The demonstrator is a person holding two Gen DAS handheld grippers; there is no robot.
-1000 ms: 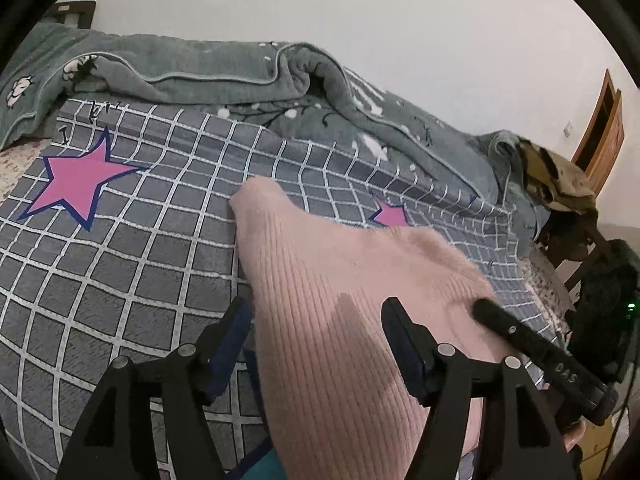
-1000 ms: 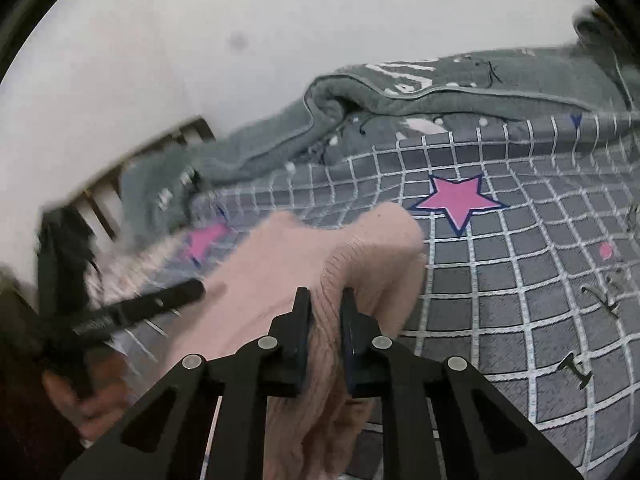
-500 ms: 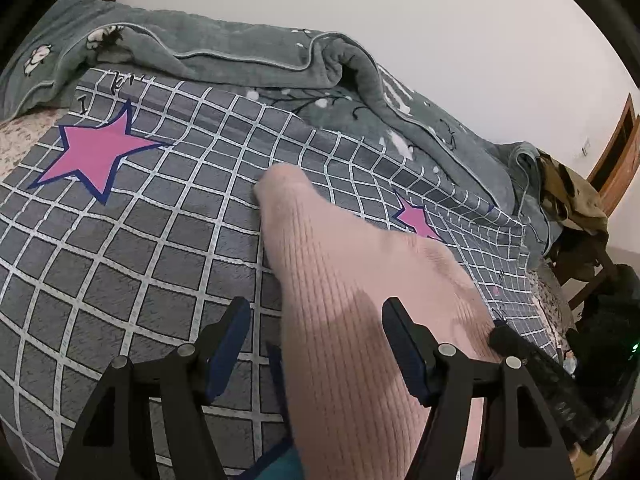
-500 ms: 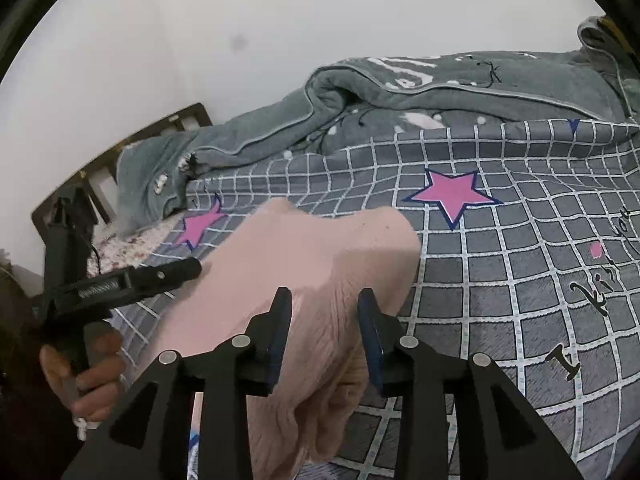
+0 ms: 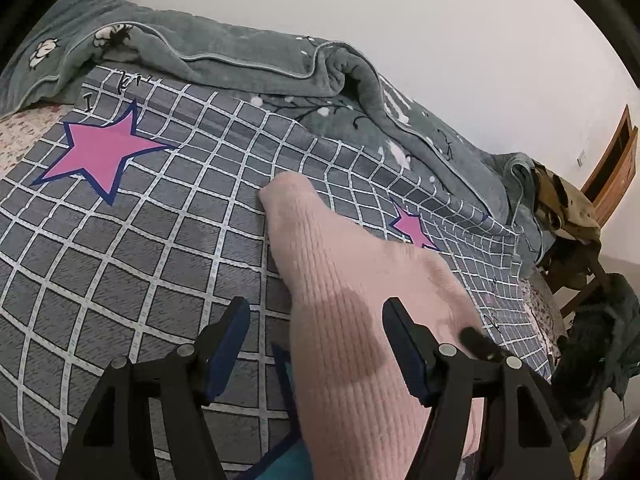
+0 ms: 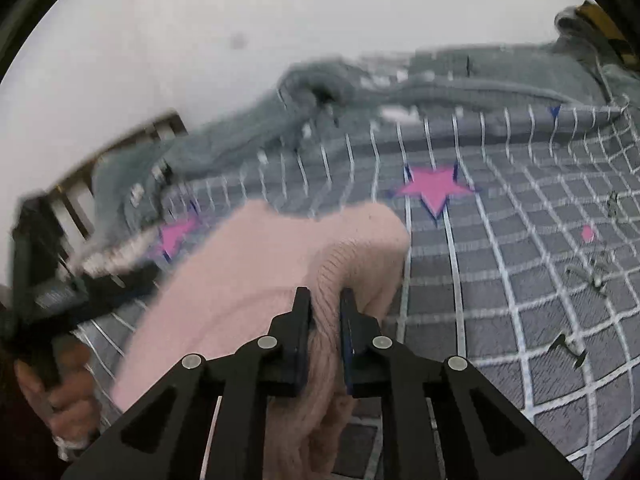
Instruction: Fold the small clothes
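A pink ribbed knit garment (image 5: 340, 264) lies on the grey checked bedsheet (image 5: 120, 240). My left gripper (image 5: 316, 306) hangs open over its near part; the knit lies between the fingers and the left finger stands apart from it. In the right wrist view the garment (image 6: 248, 264) has a raised fold, and my right gripper (image 6: 325, 294) is closing its jaws on that fold, with both pads against the knit. A hand (image 6: 52, 392) holds the left gripper at the far left of that blurred view. The right gripper's finger (image 5: 480, 344) shows by the garment's right edge.
A rumpled grey-green blanket (image 5: 240, 52) runs along the wall side of the bed. Pink stars (image 5: 100, 152) mark the sheet. A chair piled with clothes (image 5: 568, 208) stands past the bed's right end. Something teal (image 5: 280, 456) pokes out under the garment's near edge.
The right jaws opened off the pink fold half a second ago and have closed on it again. The left gripper stayed open over the garment and rolled a little.
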